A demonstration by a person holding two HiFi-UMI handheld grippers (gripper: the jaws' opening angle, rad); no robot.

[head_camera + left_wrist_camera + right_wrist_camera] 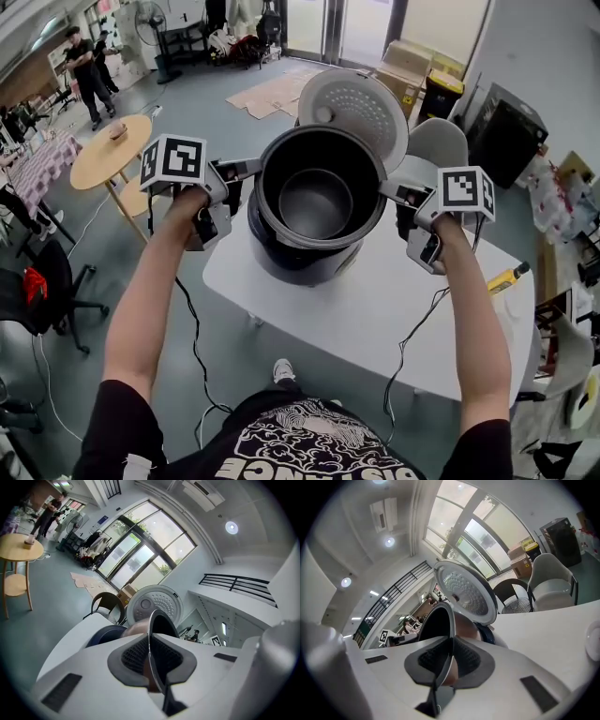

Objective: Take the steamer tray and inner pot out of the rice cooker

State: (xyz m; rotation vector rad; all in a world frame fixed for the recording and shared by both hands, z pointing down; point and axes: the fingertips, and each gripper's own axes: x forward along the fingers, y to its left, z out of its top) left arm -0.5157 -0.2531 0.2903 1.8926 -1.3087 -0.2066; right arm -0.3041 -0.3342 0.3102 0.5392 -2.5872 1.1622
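At the far left, well away from the left gripper [251, 169], a round wooden table [111, 150] is seen on the floor. The left gripper is clamped on the left rim of the inner pot [319, 202]. In the left gripper view the thin rim [151, 634] is seen edge-on, pinched between the two dark pads [136, 657], and the part of the pot below the pads is hidden by the gripper body.

Between the two grippers the inner pot is held over the dark blue rice cooker [300, 258], which stands on the white tabletop [375, 309]. Only the pot's dark inside and flat bottom are shown in the head view. Most of the cooker is covered by the pot, and whether the pot's base is clear of the cooker cannot be told. Behind the pot, beyond both grippers, the open lid [361, 108] stands upright, its lower edge cut off by the pot.

The right gripper [392, 190] is clenched on the opposite rim. In the right gripper view the rim [449, 630] is gripped between the pads [466, 660], a strip of coppery outer wall [464, 625] is exposed just past them, and the lid [466, 592] rises behind. To the right of this gripper a yellow tool [506, 277] lies at the tabletop's edge, too small to identify.
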